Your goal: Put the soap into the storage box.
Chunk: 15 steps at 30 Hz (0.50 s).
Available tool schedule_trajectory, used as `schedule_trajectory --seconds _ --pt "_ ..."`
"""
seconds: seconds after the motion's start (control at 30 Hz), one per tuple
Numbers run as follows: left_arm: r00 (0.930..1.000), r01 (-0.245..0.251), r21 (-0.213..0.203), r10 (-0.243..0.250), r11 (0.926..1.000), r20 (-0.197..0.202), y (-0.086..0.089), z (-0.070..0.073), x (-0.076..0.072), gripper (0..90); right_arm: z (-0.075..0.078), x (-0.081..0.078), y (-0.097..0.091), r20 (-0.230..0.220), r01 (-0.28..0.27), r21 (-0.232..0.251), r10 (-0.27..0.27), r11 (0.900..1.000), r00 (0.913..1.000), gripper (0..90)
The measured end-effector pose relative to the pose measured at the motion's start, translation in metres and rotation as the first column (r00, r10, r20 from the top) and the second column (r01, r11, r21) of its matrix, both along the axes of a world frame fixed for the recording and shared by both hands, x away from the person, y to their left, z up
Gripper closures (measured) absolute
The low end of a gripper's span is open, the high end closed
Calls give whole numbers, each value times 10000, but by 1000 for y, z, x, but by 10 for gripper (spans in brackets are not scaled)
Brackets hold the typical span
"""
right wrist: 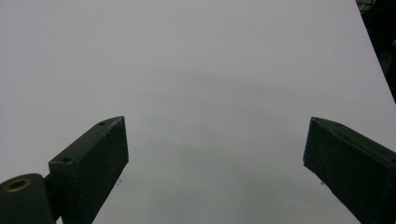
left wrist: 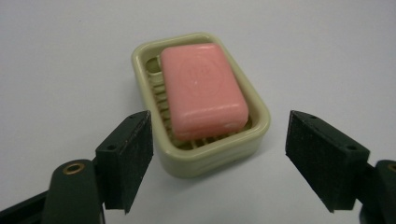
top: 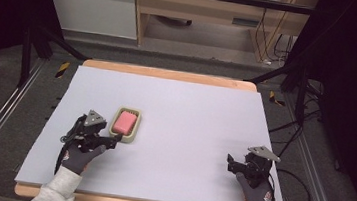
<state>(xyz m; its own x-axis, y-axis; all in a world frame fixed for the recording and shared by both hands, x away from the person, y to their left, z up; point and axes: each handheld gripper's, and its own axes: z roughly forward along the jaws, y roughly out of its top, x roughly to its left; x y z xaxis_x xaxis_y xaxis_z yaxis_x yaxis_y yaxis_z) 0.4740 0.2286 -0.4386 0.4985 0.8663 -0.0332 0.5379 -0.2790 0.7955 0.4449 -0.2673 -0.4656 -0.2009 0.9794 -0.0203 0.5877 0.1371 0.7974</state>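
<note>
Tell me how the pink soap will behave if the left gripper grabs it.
The soap looks hard, so it should hold its shape. Its glossy, rounded edges may slip between flat jaws. It lies loose in the dish, so the dish probably stays behind.

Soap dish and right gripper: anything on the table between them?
No. In the high view, bare white table lies between the soap dish and the right gripper.

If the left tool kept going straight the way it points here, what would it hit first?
Most likely the soap dish: its near end sits straight ahead between the open jaws of the left tool, with the pink soap lying in it. How far off it is, I cannot judge.
</note>
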Motion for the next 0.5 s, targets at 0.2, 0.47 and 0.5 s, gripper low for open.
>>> schedule_trajectory --seconds 0.2,0.47,0.5 --pt "9985 -547 -153 548 9984 80 18 -5 -8 237 -1 -2 -4 -62 110 -116 -110 9999 9999 69" --pt "9938 -1107 328 1108 9933 -31 41 -19 -19 264 -3 -1 -11 -204 271 -99 -273 9996 9994 69" --pt "9928 -1190 378 1193 9922 -52 44 -20 -19 265 -3 -1 -11 -204 257 -85 -259 9996 9995 69"
